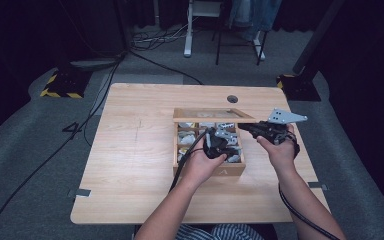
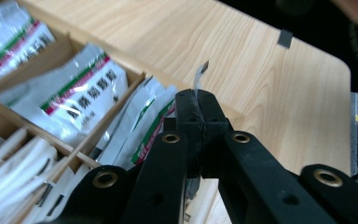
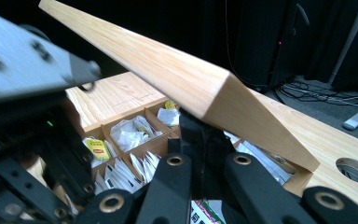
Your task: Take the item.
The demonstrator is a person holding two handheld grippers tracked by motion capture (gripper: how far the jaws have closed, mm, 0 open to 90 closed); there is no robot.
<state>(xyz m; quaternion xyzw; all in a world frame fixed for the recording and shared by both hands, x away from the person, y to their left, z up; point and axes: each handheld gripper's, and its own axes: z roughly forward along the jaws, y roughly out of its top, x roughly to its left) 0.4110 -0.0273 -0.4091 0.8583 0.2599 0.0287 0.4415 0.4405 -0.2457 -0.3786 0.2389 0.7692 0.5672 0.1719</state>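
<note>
The left claw (image 1: 215,145) hangs over the near half of the shallow compartmented wooden box (image 1: 208,171), its jaws pinched shut on a thin silvery sachet (image 2: 200,74) whose top edge pokes up between the tips, above the box's near right compartment in the left gripper view. Beneath it, in that compartment, more flat white sachets with green and red print (image 2: 144,121) stand on edge, and the next compartment holds a larger white packet with a green and red stripe (image 2: 77,100) lying flat. Other cells of the box hold white paper-wrapped bags (image 3: 130,133) and a small yellow-labelled tea bag (image 3: 96,148). To the right of the box, the right claw (image 1: 247,127) reaches in level toward the box's far right corner, its jaws closed on the edge of the light wooden hinged lid (image 3: 177,79), which is held raised and tilted above the box's far side. The box sits on the right half of the pale wood-grain counter (image 1: 130,150), with a round cable hole (image 1: 232,99) beyond it near the counter's far edge.
</note>
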